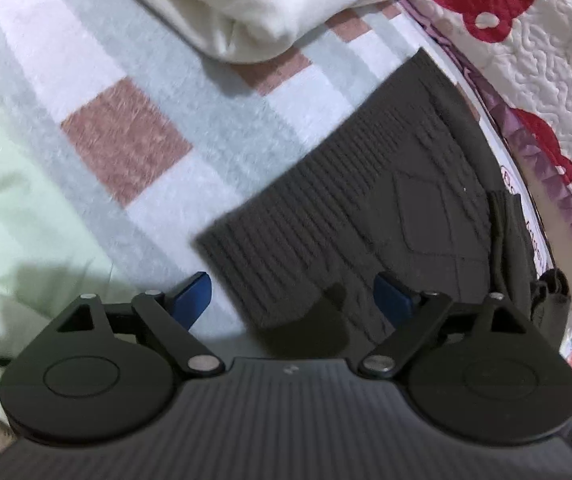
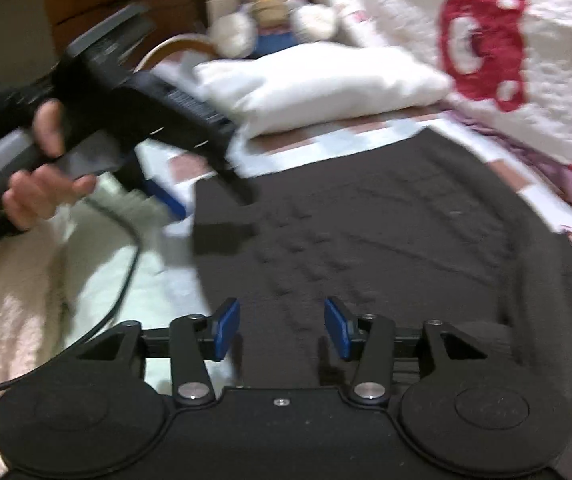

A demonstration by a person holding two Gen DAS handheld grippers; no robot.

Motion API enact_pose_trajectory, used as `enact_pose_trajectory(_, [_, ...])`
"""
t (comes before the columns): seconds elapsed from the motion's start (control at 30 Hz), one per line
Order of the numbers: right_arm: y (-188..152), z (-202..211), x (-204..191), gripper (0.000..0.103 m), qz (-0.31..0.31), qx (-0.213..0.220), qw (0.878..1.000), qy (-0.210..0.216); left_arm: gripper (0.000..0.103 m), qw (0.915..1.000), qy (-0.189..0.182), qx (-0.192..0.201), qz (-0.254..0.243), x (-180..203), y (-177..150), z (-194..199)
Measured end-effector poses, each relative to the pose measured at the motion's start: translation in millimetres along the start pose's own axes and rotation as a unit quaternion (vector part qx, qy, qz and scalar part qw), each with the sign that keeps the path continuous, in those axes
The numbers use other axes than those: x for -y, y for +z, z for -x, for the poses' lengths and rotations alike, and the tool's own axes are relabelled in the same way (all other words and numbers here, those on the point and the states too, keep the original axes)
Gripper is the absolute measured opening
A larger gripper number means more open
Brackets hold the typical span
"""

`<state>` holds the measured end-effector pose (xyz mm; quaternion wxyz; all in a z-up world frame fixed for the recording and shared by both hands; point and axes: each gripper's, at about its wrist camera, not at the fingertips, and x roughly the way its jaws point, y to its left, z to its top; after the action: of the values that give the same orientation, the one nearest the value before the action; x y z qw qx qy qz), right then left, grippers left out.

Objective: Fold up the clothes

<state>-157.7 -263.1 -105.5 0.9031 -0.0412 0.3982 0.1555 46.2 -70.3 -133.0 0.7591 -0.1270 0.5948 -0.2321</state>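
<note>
dark knit sweater [image 2: 386, 220] lies flat on bed [image 1: 126, 140], mid-frame, seemingly part-folded | left tool [image 1: 292, 300] wide open, empty | right tool [image 2: 282, 328] open, empty | folds likely remain

Two wrist cameras, both low over the bed.
Left wrist view looks steeply down, close on the dark knit sweater [image 1: 366, 200] edge. Right wrist view looks forward, shallower, across the same sweater toward the white pillow [image 2: 318, 84], which both share; left gripper [image 2: 206, 184] enters it.
</note>
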Motion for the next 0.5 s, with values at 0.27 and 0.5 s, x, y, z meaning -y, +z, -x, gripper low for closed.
enact_pose_trajectory(0.27, [6, -28, -28, 0.063, 0.045, -0.008, 0.999, -0.018, 0.014, 0.9970, -0.076, 0.006, -0.010, -1, 3, 5])
enact_pose_trajectory(0.5, [8, -39, -36, 0.008, 0.070, 0.003, 0.994, -0.086, 0.013, 0.9876, -0.157, 0.007, 0.002, -4, 6, 9])
